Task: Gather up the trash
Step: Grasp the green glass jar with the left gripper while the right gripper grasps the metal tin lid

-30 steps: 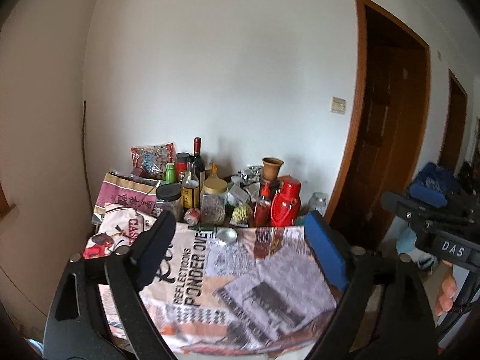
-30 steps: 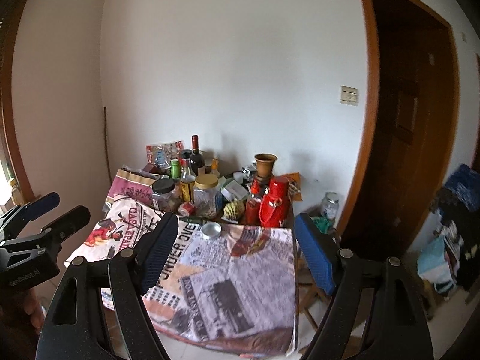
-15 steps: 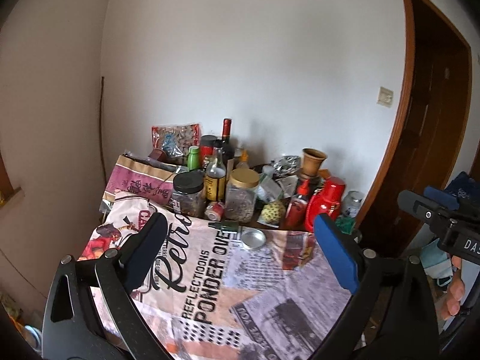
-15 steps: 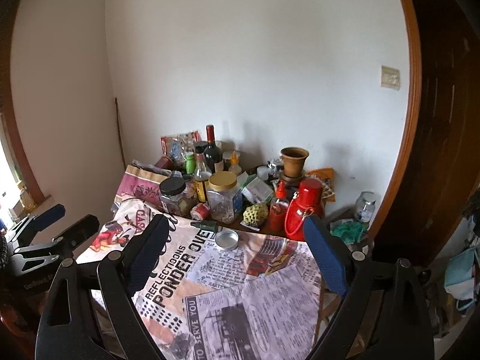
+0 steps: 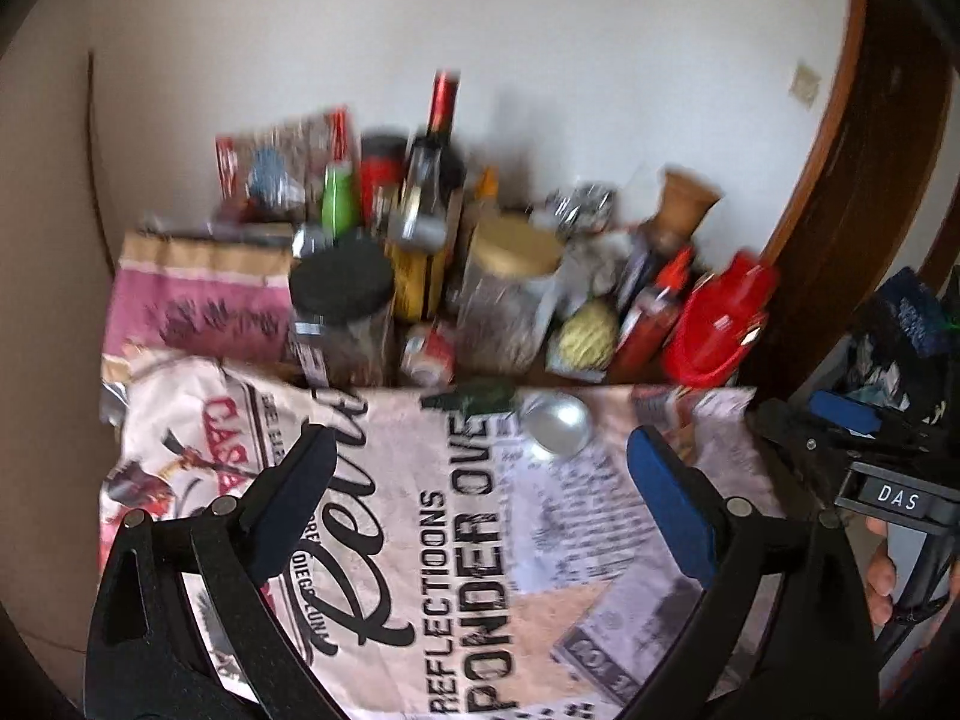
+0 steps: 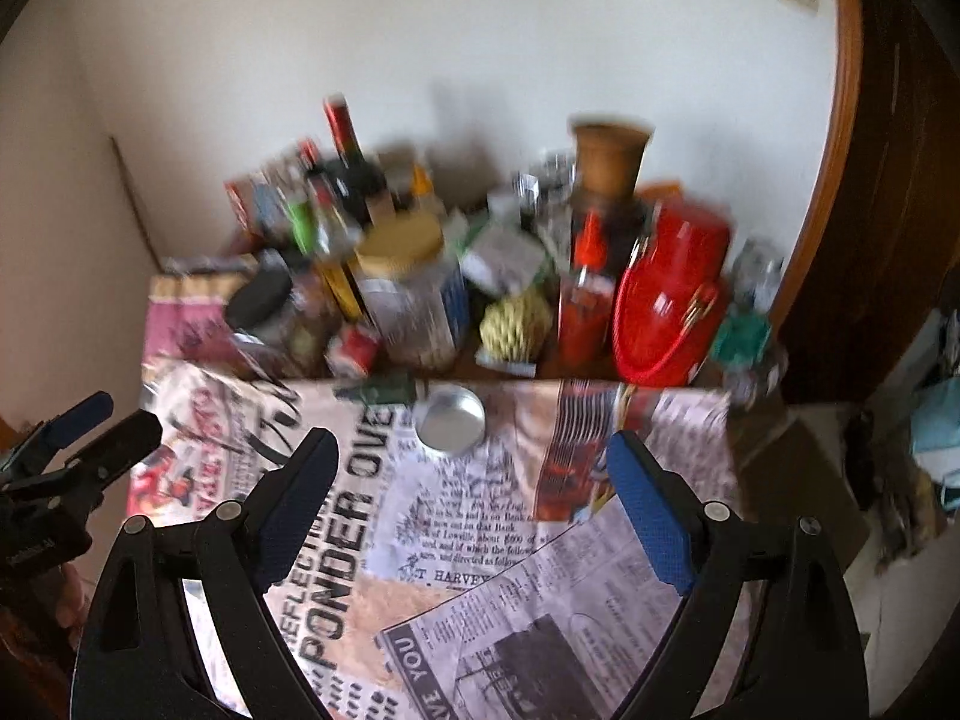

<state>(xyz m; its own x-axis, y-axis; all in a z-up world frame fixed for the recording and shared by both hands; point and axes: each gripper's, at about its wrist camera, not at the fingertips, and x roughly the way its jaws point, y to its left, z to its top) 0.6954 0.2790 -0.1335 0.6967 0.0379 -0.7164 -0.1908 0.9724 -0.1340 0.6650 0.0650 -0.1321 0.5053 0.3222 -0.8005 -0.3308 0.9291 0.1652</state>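
A round silver lid [image 5: 558,423] [image 6: 451,420] lies on the printed tablecloth [image 5: 456,540] [image 6: 420,540]. A dark green crumpled wrapper [image 5: 471,399] [image 6: 381,390] lies just left of it. A small red can [image 5: 427,354] [image 6: 354,348] stands behind them. My left gripper [image 5: 477,498] is open and empty above the cloth, short of the lid. My right gripper [image 6: 471,498] is open and empty, also short of the lid. The right gripper shows at the right edge of the left wrist view [image 5: 840,420], and the left gripper shows at the left edge of the right wrist view [image 6: 78,438].
Crowded at the table's back: a black-lidded jar [image 5: 342,324], a yellow-lidded jar [image 5: 510,294], a wine bottle [image 5: 435,162], a red sauce bottle [image 5: 654,312], a red thermos [image 5: 720,324] [image 6: 672,300] and a clay pot [image 6: 609,162]. A brown door frame [image 5: 840,180] stands right.
Both grippers have moved closer to the table and tilted down. The lid and wrapper now sit nearer and larger in both views. Both stay open.
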